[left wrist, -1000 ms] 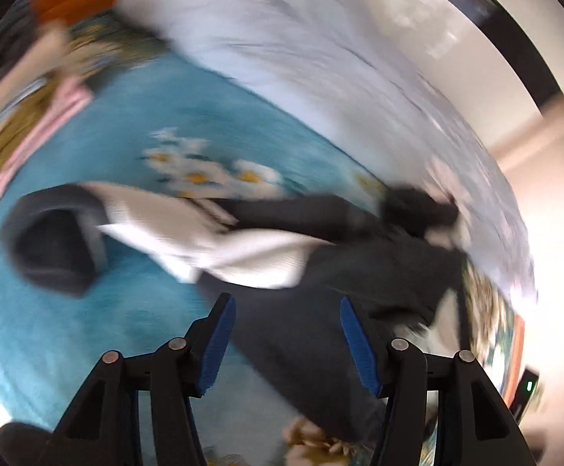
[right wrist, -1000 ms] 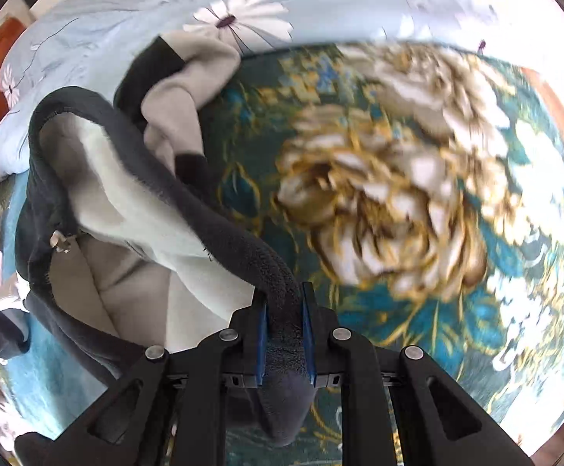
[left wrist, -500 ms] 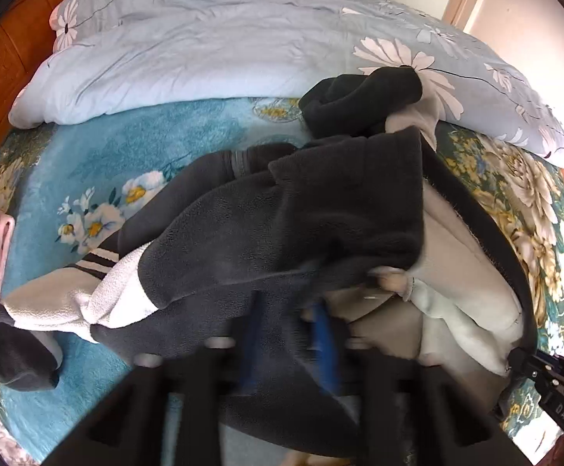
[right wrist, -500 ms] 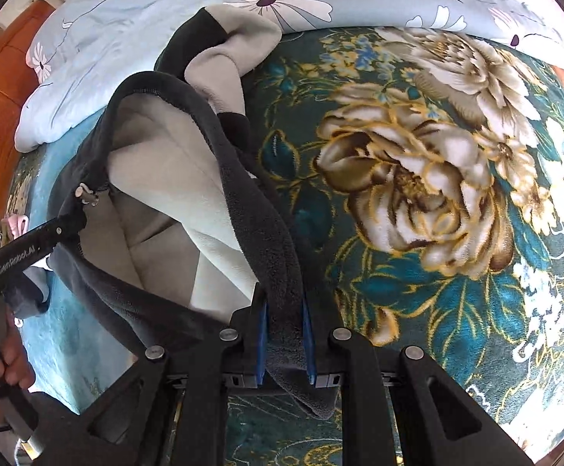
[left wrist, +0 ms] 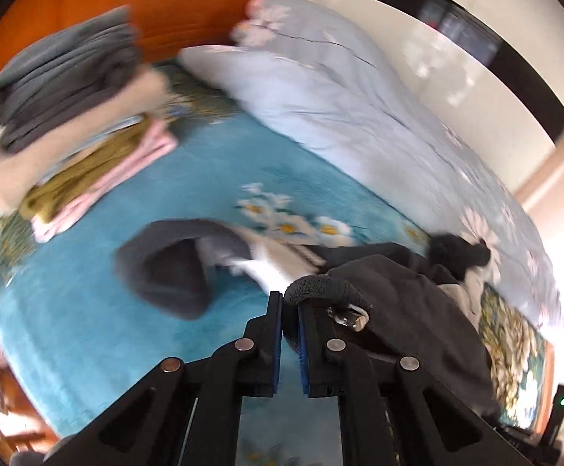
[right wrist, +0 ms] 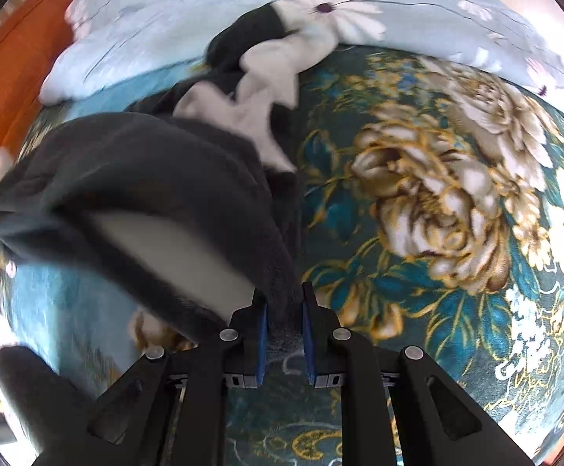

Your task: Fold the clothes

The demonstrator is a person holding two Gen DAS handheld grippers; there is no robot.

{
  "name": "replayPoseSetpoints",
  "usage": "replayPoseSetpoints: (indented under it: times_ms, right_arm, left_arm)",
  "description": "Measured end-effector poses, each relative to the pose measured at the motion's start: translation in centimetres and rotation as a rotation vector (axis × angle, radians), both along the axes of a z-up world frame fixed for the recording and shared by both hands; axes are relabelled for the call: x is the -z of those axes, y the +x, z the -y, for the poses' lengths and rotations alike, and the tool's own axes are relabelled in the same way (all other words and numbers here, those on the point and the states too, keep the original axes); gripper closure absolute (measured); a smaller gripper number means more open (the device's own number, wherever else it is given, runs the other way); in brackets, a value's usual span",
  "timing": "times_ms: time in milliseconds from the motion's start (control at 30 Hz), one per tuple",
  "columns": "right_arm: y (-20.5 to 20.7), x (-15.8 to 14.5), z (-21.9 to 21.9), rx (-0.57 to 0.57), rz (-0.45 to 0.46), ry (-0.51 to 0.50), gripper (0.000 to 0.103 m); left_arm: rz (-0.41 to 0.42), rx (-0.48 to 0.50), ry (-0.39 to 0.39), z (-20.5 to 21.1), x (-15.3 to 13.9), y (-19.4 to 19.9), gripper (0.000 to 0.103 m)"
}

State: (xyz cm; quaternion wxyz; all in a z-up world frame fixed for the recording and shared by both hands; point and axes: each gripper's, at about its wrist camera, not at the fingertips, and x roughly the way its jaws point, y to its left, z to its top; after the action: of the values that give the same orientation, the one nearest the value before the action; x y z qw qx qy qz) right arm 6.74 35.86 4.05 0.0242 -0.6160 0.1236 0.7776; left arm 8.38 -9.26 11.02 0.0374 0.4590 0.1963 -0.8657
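A dark grey fleece jacket with a pale lining lies on the blue floral bedspread. My left gripper is shut on the jacket's dark edge beside its metal zip pull. One sleeve with a dark cuff trails to the left. In the right wrist view my right gripper is shut on another dark edge of the same jacket, which hangs lifted with pale lining showing underneath. The other sleeve lies toward the duvet.
A stack of folded clothes sits at the far left by the orange wooden headboard. A pale blue flowered duvet runs along the far side of the bed; it also shows in the right wrist view.
My left gripper has closed on the jacket's edge near the zip pull and swung left. The right gripper keeps its grip, and the jacket's body is now lifted and stretched between both.
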Motion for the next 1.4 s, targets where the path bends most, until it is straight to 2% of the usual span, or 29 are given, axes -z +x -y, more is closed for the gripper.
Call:
replayPoseSetpoints:
  times_ms: [133,200,333,433,500,567,600,633,700,800,867,967,1033,1200,1300,1367,1400]
  right_arm:
    - [1.6,1.6,3.7,-0.114,0.080,-0.093,0.087]
    - [2.1,2.1,5.6,-0.177,0.103,-0.101,0.087]
    - [1.4,1.5,6.0,-0.218,0.090,-0.171,0.087]
    - [0.0,0.3,4.6,-0.209,0.047,-0.228,0.080]
    - [-1.0,-0.5,3.5,-0.199,0.017,-0.259,0.069]
    - [-2.3,-1.3,2.2,-0.179,-0.016,-0.272,0.062]
    - [-2.9,-1.7,1.6,-0.161,-0.037,-0.281,0.061]
    - [-3.5,-2.1,1.0,-0.142,-0.057,-0.290,0.058]
    - [-5.1,-1.7,0.0,-0.078,-0.077,-0.287,0.052]
    - [-7.7,-0.3,-1.3,0.041,-0.088,-0.279,0.051]
    - [-9.6,1.6,-2.0,0.136,-0.081,-0.306,0.051]
    - [-11.9,3.9,-2.9,0.279,-0.077,-0.371,0.049]
    - [-13.1,5.2,-3.5,0.375,-0.084,-0.403,0.046]
    - [-15.0,7.2,-4.5,0.526,-0.083,-0.413,0.045]
    - [-15.8,7.8,-4.8,0.574,-0.073,-0.422,0.045]
    - [-16.4,7.9,-4.6,0.576,-0.059,-0.407,0.045]
    - [-16.7,7.9,-4.4,0.577,-0.055,-0.399,0.045]
  left_arm:
    - [0.043,-0.003,0.051,0.8,0.9,2.2,0.095]
    - [0.065,-0.001,0.076,1.1,1.3,3.2,0.095]
    - [0.109,0.002,0.127,1.6,2.2,5.2,0.096]
    - [0.142,0.004,0.166,2.0,2.9,6.8,0.095]
    - [0.164,0.006,0.191,2.3,3.3,7.8,0.095]
    - [0.136,0.031,0.188,2.4,2.2,8.1,0.090]
    - [0.113,0.037,0.184,2.7,1.4,8.3,0.080]
    - [0.090,0.043,0.181,3.0,0.7,8.5,0.059]
    - [0.038,0.007,0.201,4.0,-0.5,7.9,0.035]
    - [-0.001,-0.062,0.250,5.4,-0.7,4.8,0.034]
    - [0.039,-0.109,0.296,5.7,0.9,1.5,0.034]
    - [0.150,-0.139,0.390,5.1,4.7,-3.9,0.034]
    - [0.212,-0.141,0.397,4.3,6.9,-6.8,0.034]
    - [0.333,-0.170,0.334,3.2,10.9,-12.1,0.034]
    - [0.330,-0.255,0.305,4.1,11.9,-12.9,0.038]
    - [0.323,-0.292,0.310,4.8,12.0,-13.0,0.057]
    - [0.333,-0.296,0.303,5.0,12.0,-13.1,0.076]
